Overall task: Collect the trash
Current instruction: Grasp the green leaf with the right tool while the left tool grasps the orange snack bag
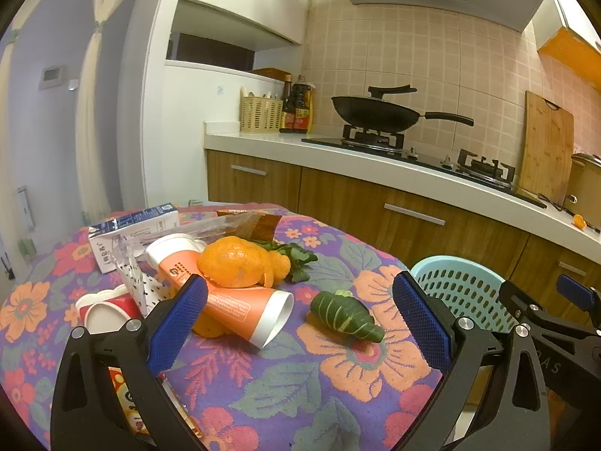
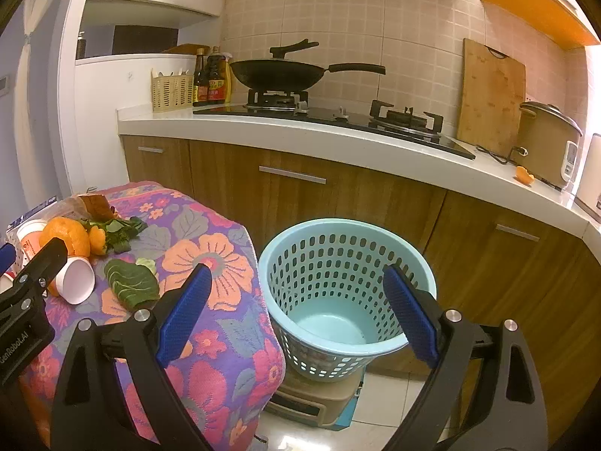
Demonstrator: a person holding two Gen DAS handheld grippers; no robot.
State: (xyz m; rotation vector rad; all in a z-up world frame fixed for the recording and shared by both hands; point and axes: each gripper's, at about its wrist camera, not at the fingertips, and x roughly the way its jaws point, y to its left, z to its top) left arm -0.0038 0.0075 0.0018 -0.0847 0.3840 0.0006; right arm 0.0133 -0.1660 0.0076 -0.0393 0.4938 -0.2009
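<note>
We are at the very start of picking up trash. Our left tool [image 1: 300, 312] hangs over the worktop [image 1: 285, 387] with its jaws wide apart and nothing between them. Our right tool [image 2: 296, 308] is wide apart too and holds nothing; it points at the blue basket [image 2: 420, 282], which stands on a low box just beside the worktop and looks empty inside.

The trash all lies on the flowery cloth. Nearest to the left tool is a green leaf [image 1: 345, 315], lying by itself. Just beside it is a tipped-over orange paper cup [image 1: 244, 308], with orange peel [image 1: 236, 263] sitting on top of it. Behind are a milk carton [image 1: 131, 233], a red cup [image 1: 105, 308] and a see-through wrapper (we think it is plastic, but it is hard to tell).

Next, we think the left tool should go down to the leaf, close on it softly, and then carry it over to the basket. The leaf is flat, so the jaws must reach low.
</note>
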